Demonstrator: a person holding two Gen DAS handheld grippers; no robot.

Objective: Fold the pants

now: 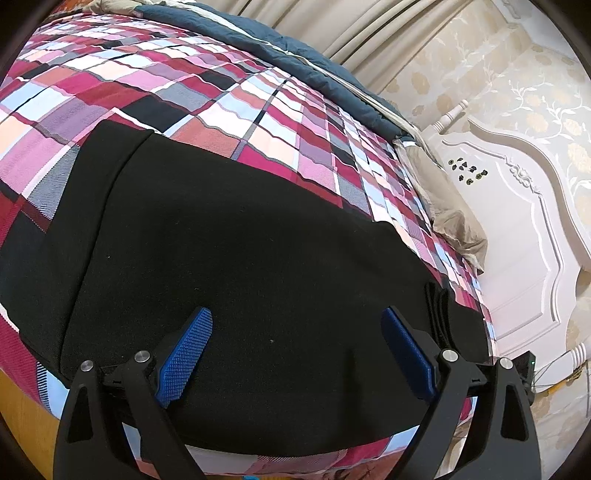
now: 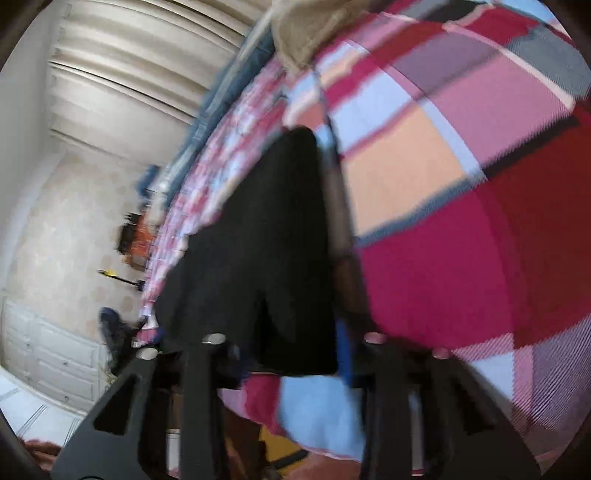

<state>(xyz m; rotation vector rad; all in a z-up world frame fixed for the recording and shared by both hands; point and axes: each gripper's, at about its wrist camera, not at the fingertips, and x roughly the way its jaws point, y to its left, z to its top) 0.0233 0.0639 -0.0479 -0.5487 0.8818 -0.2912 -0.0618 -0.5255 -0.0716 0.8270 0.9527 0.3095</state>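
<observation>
You are working on a bed point(image 1: 207, 92) dressed in a pink, red and white plaid cover, with a dark blue quilt point(image 1: 295, 48) bunched along its far side, a beige pillow point(image 1: 454, 221) against the carved white headboard point(image 1: 517, 229), and pleated curtains point(image 1: 369, 26) behind. The black pants point(image 1: 229, 258) lie spread flat on the cover near the bed's near edge, and a fold line down their left part suggests one layer already rests over another. Your left gripper point(image 1: 295, 354) hovers over the near part of the cloth with its blue-padded fingers point(image 1: 188, 354) spread wide and nothing between them. Your right gripper point(image 2: 291, 354) sits at the end of the pants point(image 2: 266, 258) near the mattress edge, but that view is heavily blurred and dark fabric covers the fingertips, so you cannot tell whether it is gripping the cloth or released. You seem to be between folds, with the garment laid out and a further fold to make. Next you probably need to bring the left fingers down onto an edge, pinch every layer together, and carry it across evenly, watching that the soft fabric does not slide or bunch.
</observation>
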